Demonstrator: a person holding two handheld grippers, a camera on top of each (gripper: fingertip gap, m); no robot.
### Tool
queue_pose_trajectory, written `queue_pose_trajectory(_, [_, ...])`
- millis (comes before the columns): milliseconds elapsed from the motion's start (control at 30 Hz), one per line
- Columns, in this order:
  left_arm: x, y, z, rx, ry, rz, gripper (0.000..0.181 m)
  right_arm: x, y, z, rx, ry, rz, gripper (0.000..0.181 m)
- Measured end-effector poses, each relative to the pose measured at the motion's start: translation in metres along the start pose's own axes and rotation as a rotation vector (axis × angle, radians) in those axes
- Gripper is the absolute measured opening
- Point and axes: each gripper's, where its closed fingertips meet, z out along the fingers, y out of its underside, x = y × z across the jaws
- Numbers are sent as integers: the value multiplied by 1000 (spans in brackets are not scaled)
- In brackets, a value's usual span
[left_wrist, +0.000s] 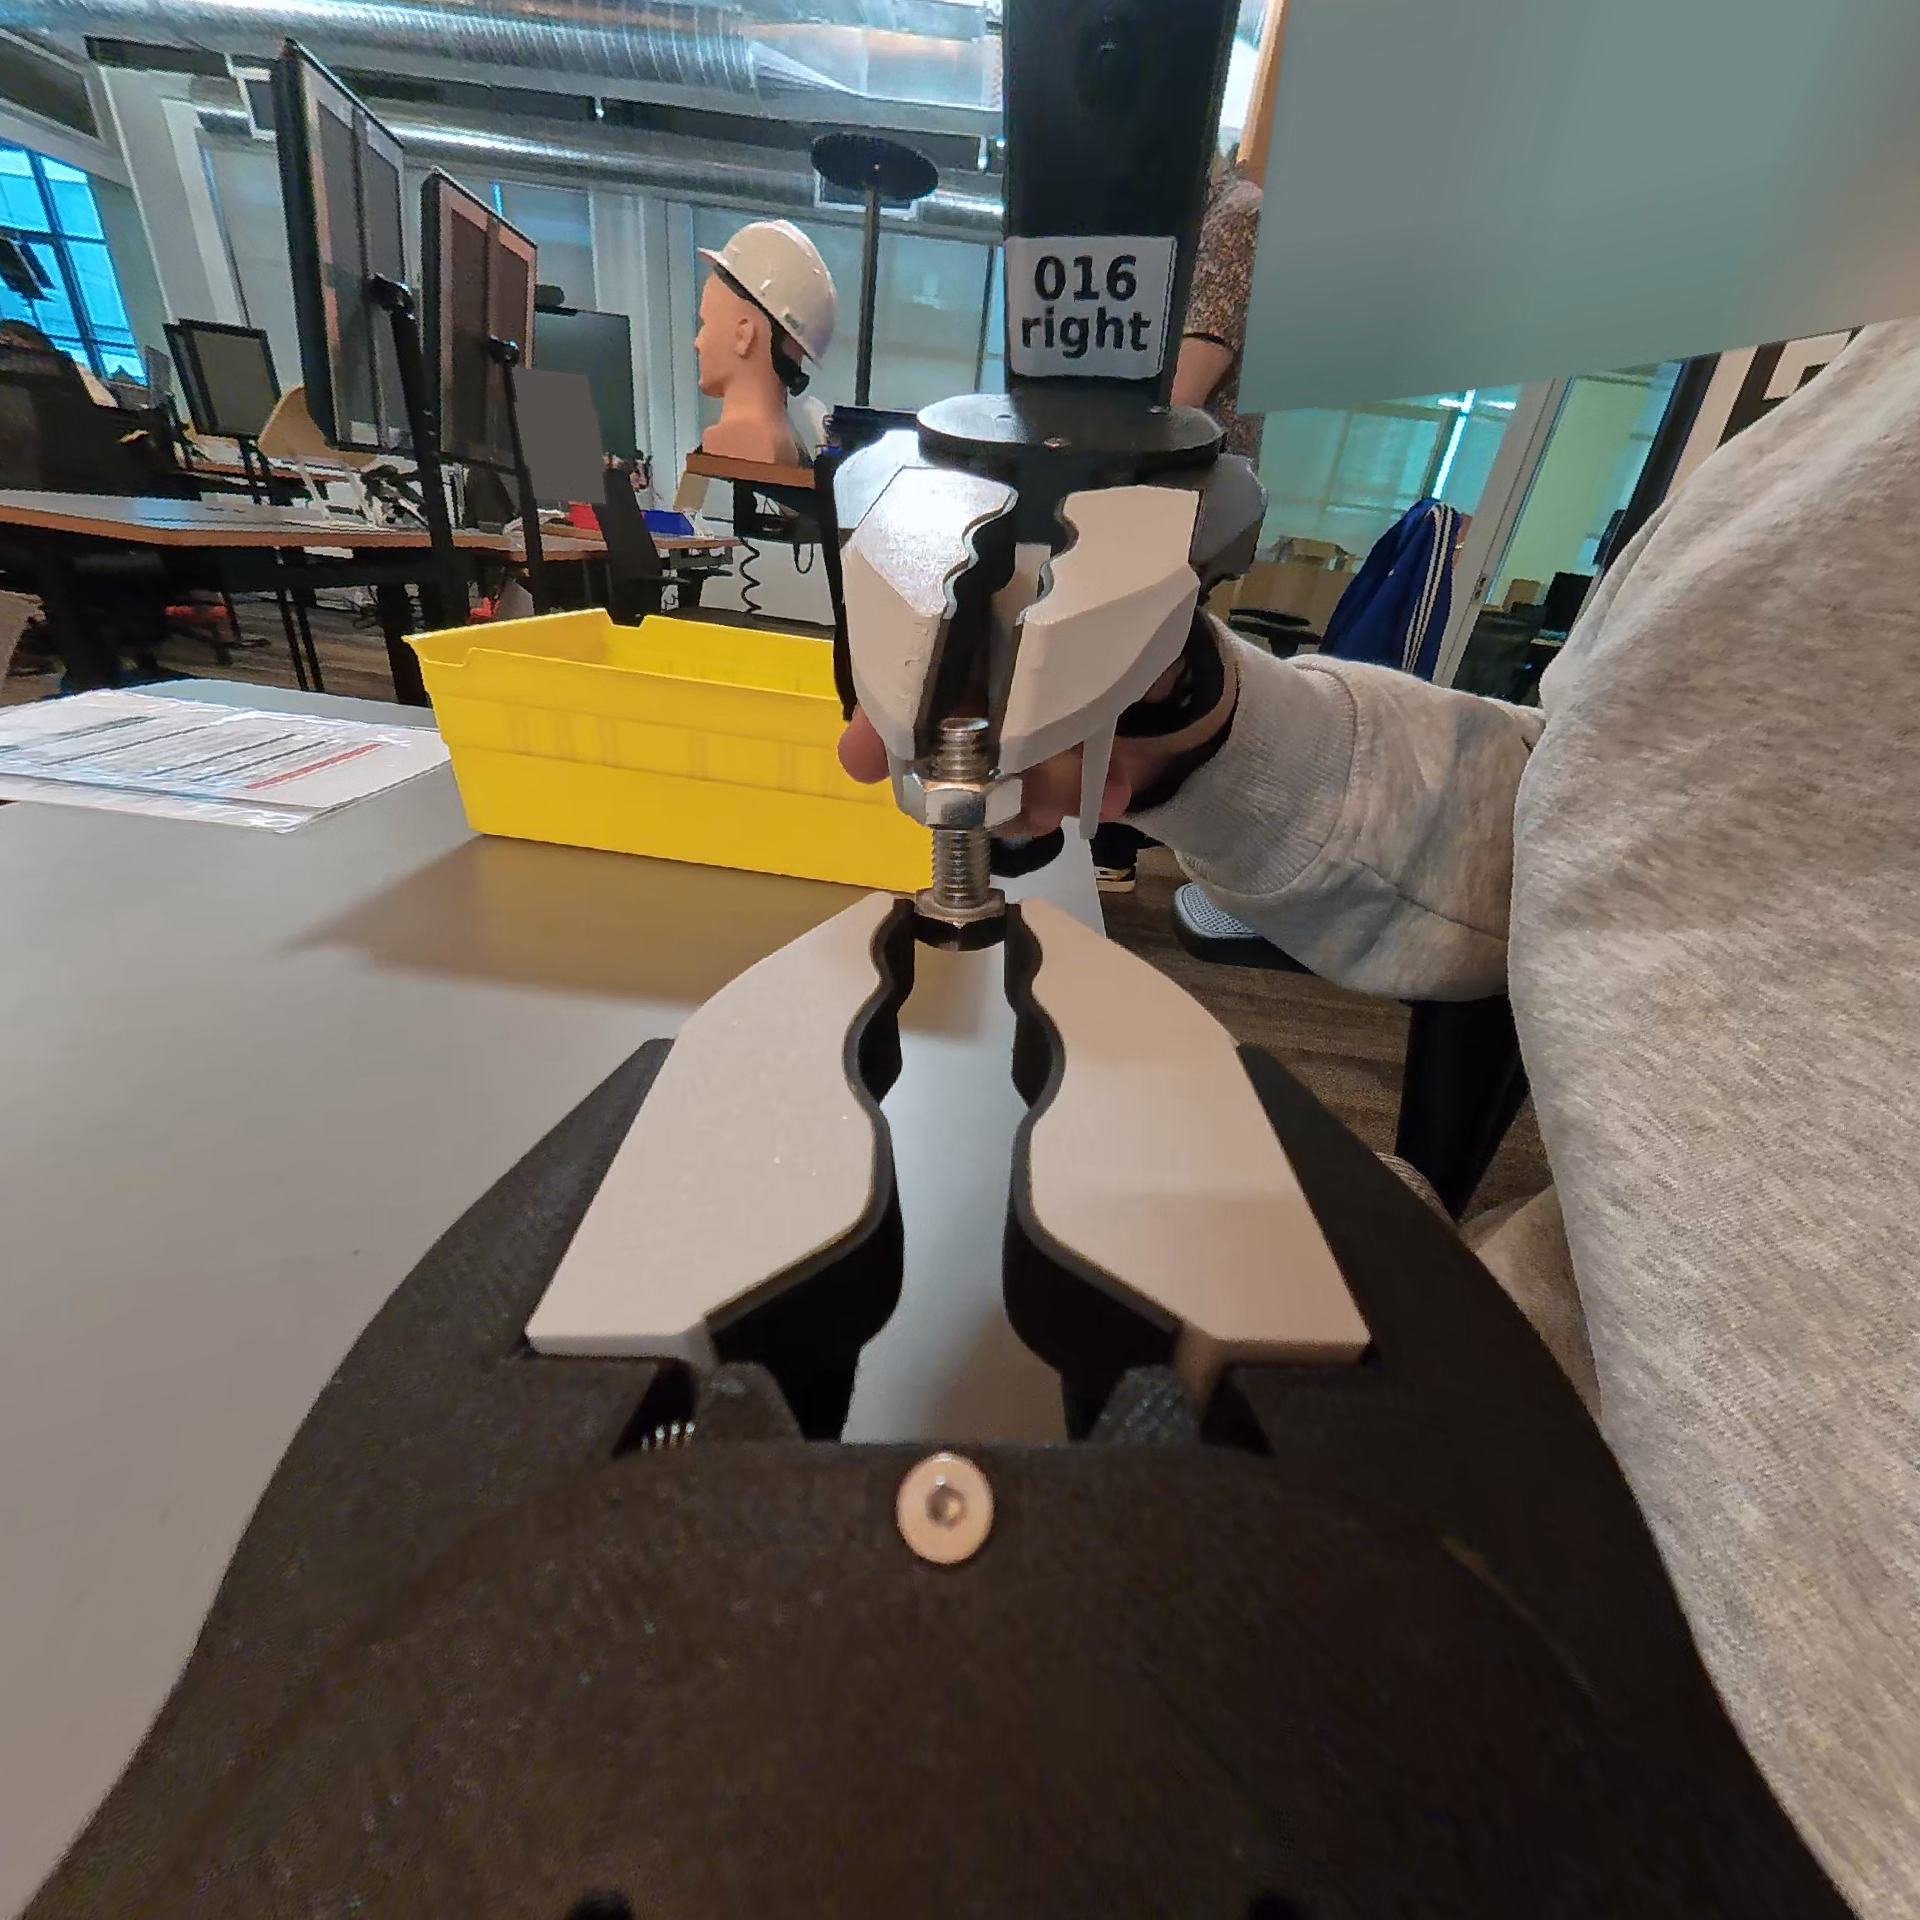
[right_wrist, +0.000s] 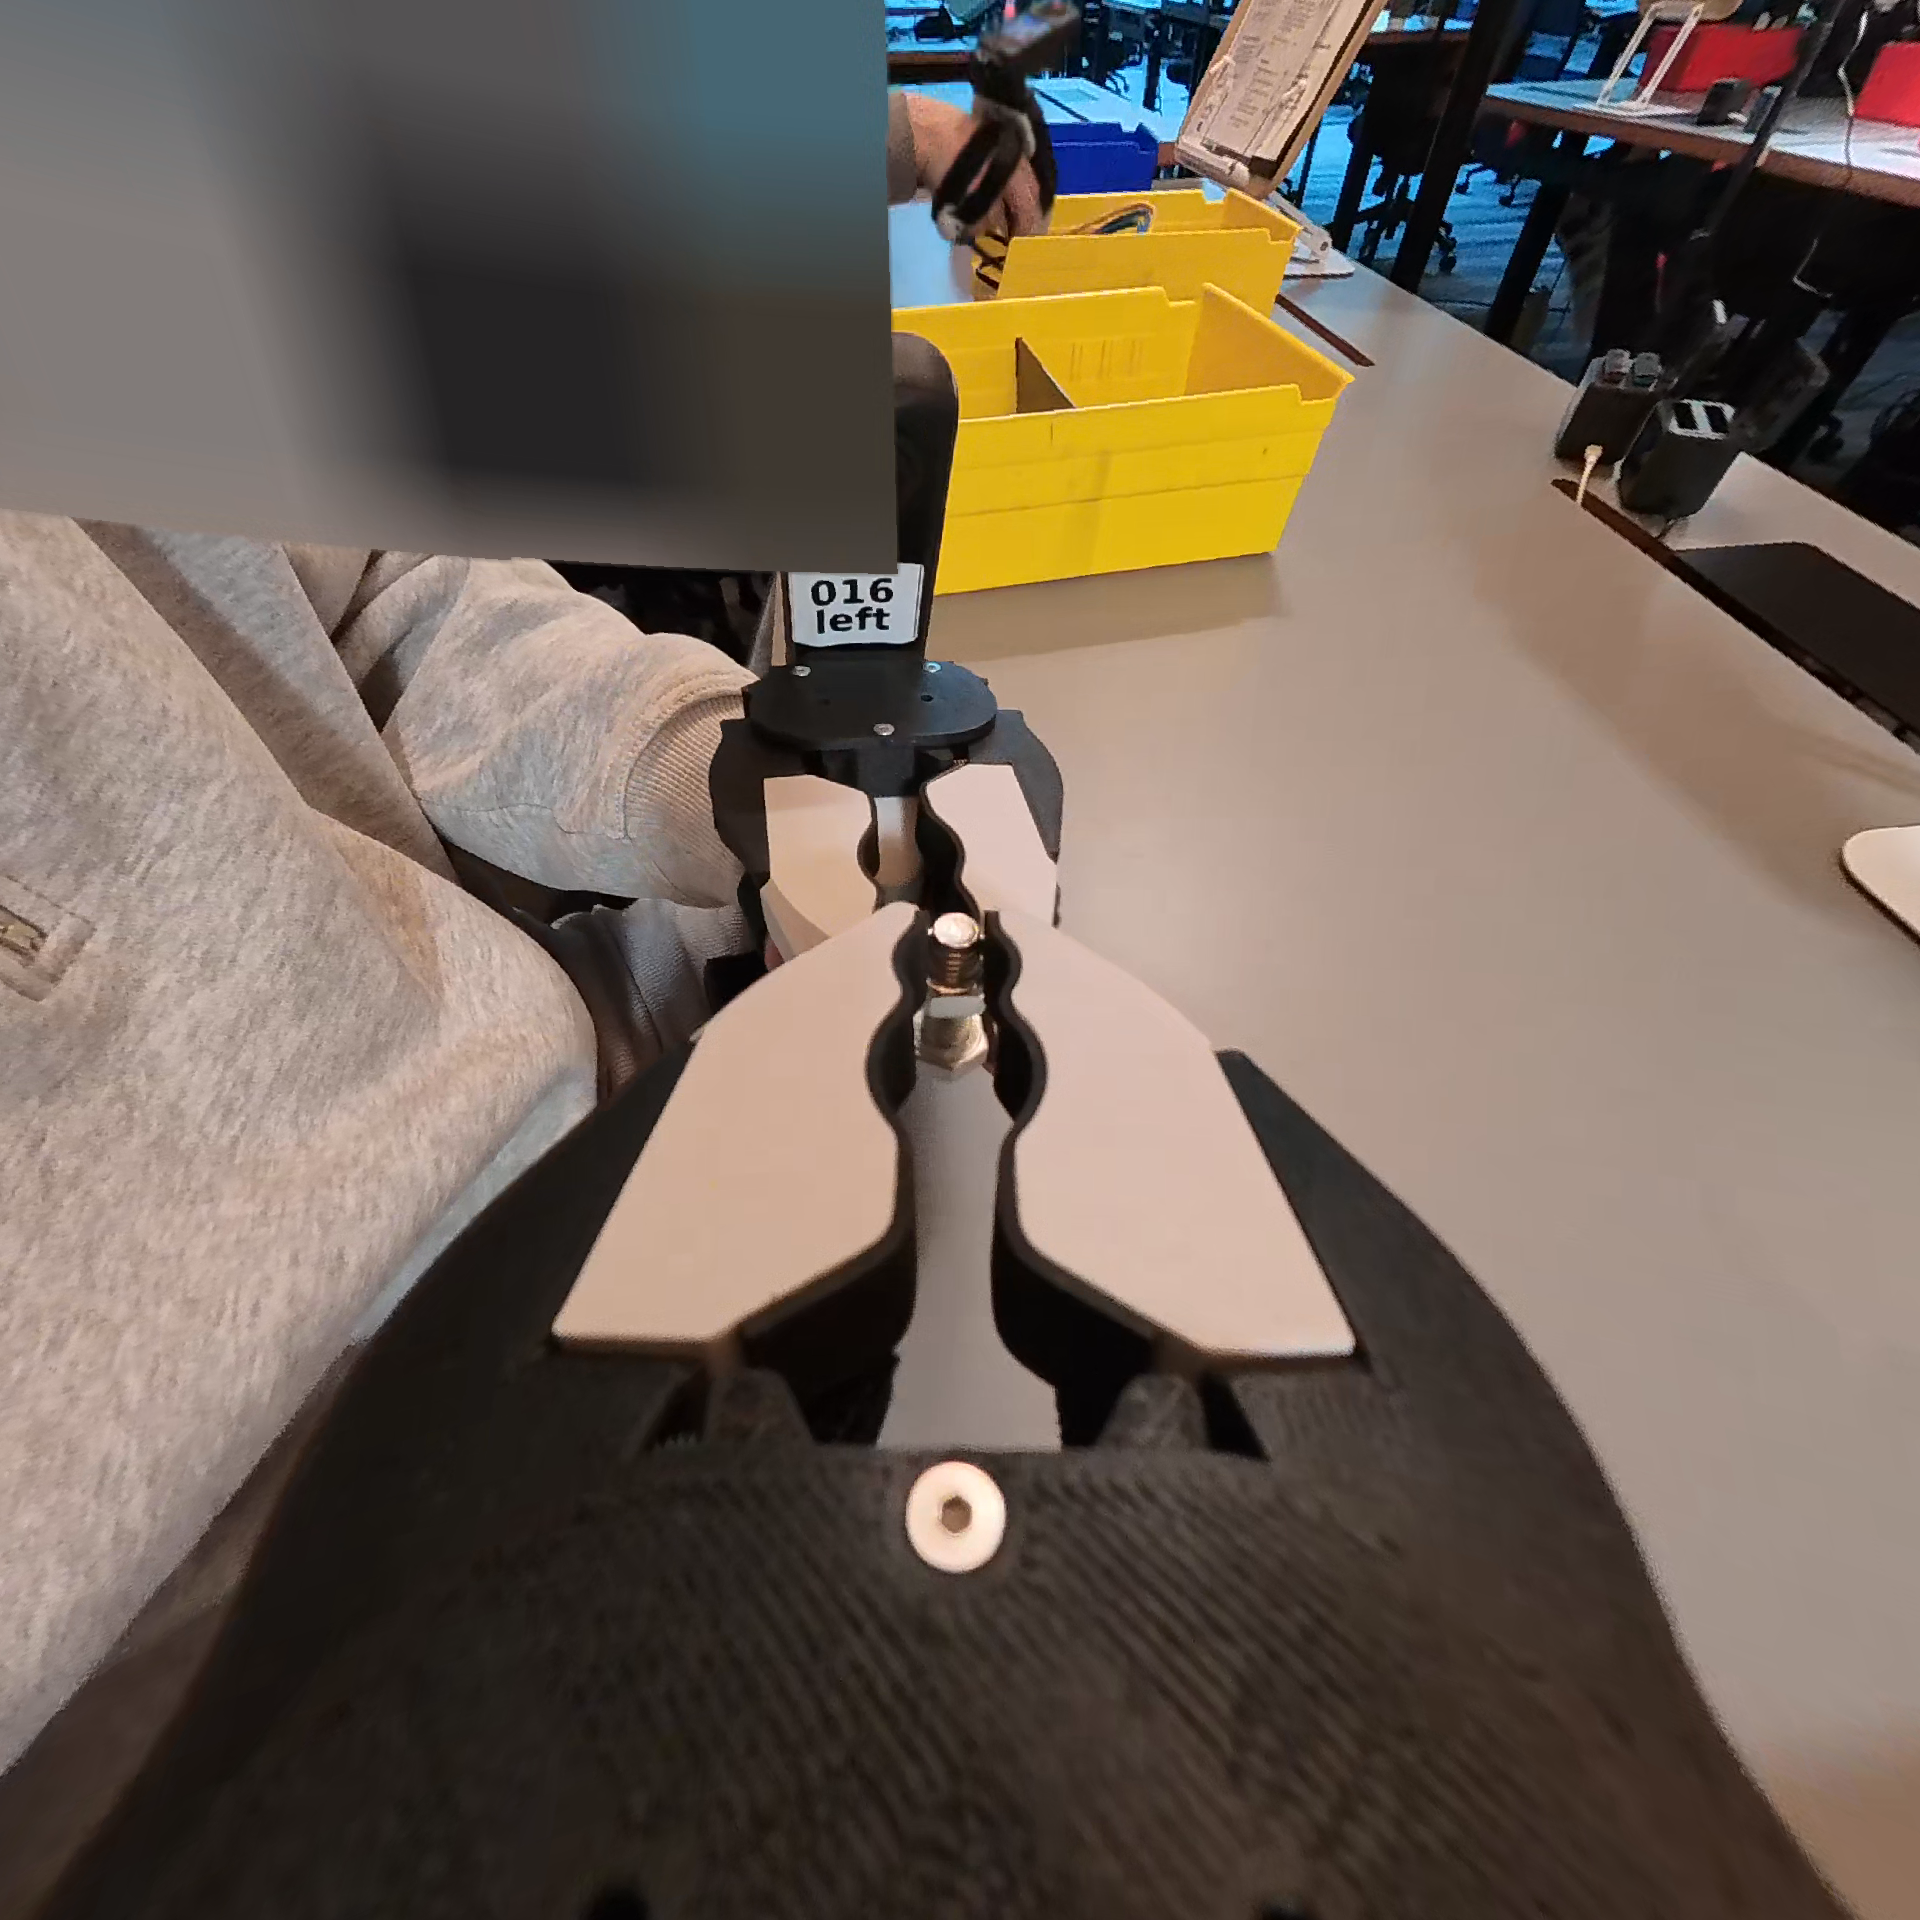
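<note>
Open office beyond the grey tabletop (left_wrist: 208, 1039): long desks (left_wrist: 260, 520), monitors (left_wrist: 343, 239), ceiling ducts (left_wrist: 623, 62), daylit windows (left_wrist: 52, 249).

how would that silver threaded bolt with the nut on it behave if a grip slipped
The silver threaded steel bolt looks rigid and probably heavy for its size. Its round shank would likely roll on the smooth grey table, though the silver hex nut and hex head may stop it. The threads probably give the left hand-held gripper and right hand-held gripper some bite.

We see our left gripper (left_wrist: 958, 920) and right gripper (right_wrist: 954, 971) alike: pale grey fingers (left_wrist: 769, 1122) with wavy black inner edges, textured black bodies, a silver socket screw (left_wrist: 943, 1507) at 6 o'clock. Grey sweatshirt sleeves (left_wrist: 1351, 800) with ribbed cuffs.
</note>
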Motion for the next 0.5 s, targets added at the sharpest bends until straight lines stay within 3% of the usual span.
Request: queue_pose_trajectory(500, [-2,-3,-1,20,-1,-24,17,2,-6,1,85,-2,13,14])
